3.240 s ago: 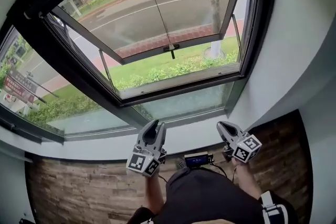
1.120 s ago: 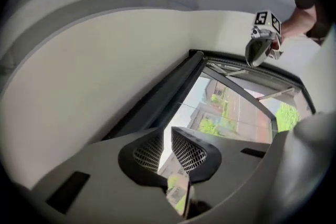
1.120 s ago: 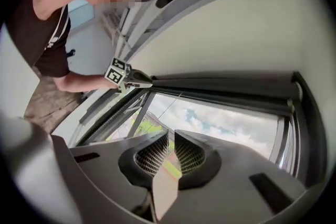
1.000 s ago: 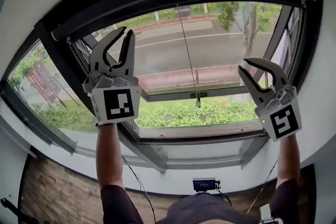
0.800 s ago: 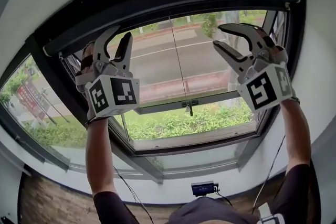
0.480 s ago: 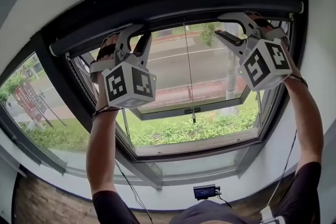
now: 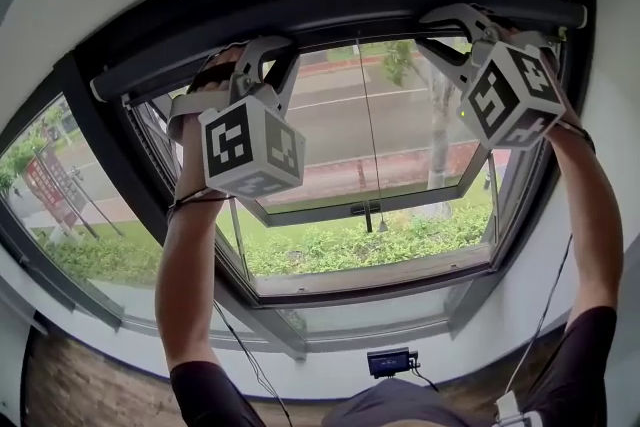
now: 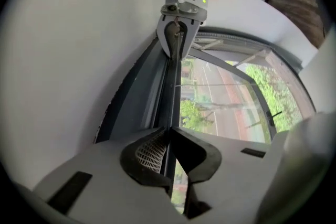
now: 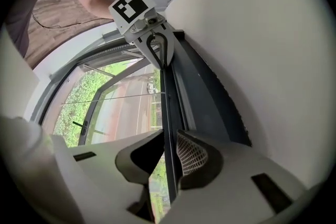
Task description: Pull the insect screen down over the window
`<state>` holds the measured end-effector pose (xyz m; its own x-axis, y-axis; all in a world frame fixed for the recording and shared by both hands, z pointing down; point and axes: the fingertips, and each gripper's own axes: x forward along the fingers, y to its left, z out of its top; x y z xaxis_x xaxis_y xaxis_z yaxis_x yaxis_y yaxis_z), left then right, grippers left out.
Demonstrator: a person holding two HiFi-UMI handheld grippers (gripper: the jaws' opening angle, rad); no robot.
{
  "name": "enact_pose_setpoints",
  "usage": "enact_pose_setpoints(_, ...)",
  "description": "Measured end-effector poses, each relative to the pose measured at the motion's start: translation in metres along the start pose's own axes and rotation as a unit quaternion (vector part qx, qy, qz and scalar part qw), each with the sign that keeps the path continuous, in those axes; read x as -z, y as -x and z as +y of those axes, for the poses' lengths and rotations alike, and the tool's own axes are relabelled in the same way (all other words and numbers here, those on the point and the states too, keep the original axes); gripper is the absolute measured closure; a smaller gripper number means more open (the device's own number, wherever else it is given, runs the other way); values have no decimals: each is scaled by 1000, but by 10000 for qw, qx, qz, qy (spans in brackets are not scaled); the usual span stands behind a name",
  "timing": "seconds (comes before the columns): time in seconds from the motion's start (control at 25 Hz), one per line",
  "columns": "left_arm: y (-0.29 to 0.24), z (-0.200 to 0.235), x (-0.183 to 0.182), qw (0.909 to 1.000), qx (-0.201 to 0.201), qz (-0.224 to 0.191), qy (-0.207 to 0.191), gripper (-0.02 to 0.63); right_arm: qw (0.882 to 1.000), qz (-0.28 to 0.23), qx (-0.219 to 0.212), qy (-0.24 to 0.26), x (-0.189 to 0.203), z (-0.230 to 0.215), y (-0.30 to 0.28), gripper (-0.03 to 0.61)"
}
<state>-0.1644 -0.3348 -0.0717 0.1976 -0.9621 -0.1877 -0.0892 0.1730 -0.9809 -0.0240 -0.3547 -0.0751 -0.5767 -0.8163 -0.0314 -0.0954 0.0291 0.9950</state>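
Observation:
The insect screen is rolled up in a dark housing along the top of the window, and its pull bar [image 7: 350, 33] runs just under it. My left gripper [image 7: 268, 55] is raised to the bar left of the middle. Its jaws have just been closing and pinch the bar's edge [image 8: 172, 97]. My right gripper [image 7: 447, 27] is up at the bar's right end. Its jaws have also just been closing, and the bar [image 9: 167, 107] sits tight between its pads. A thin pull cord [image 7: 368, 135] hangs from the bar's middle.
Behind the bar the casement sash [image 7: 400, 190] stands open outward, its handle [image 7: 365, 208] at the bottom rail. A small black device [image 7: 390, 360] with a cable sits by the white sill. White walls [image 7: 610, 175] close in on both sides, with wood floor [image 7: 90, 385] below.
Both grippers have risen from in front of the glass to the top bar. Their jaws, wide open half a second ago, have closed onto the bar.

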Motion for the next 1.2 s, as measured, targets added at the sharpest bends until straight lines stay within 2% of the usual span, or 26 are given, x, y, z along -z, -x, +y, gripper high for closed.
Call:
enact_pose_setpoints(0.08, -1, -4, 3, 9976, -96, 374, -572, 577, 9999, 87, -1, 83, 2, 4, -4, 500)
enact_pose_setpoints(0.16, -2, -6, 5, 9944, -38, 648, -835, 577, 9997, 155, 21, 205, 2, 5, -7, 500)
enact_pose_setpoints(0.24, -2, -6, 3, 9940, 137, 720, -806, 577, 9993, 223, -18, 293, 3, 5, -6, 500)
enact_pose_setpoints(0.36, -1, -5, -4, 9957, 335, 599, -628, 580, 9992, 275, -157, 257, 5, 4, -4, 522)
enact_pose_setpoints(0.44, 2, -3, -7, 9962, 324, 587, -555, 578, 9991, 279, -220, 222, 3, 3, -4, 525)
enact_pose_setpoints(0.64, -5, -8, -4, 9940, 413, 851, -543, 569, 9990, 301, -237, 250, 3, 2, -5, 526)
enact_pose_setpoints(0.84, -5, -7, -3, 9963, 444, 637, -367, 588, 9988, 313, -279, 270, 3, 2, -5, 549)
enact_pose_setpoints(1.2, -4, -8, -4, 9963, 355, 654, -422, 591, 9979, 427, -359, 341, 3, 6, -4, 554)
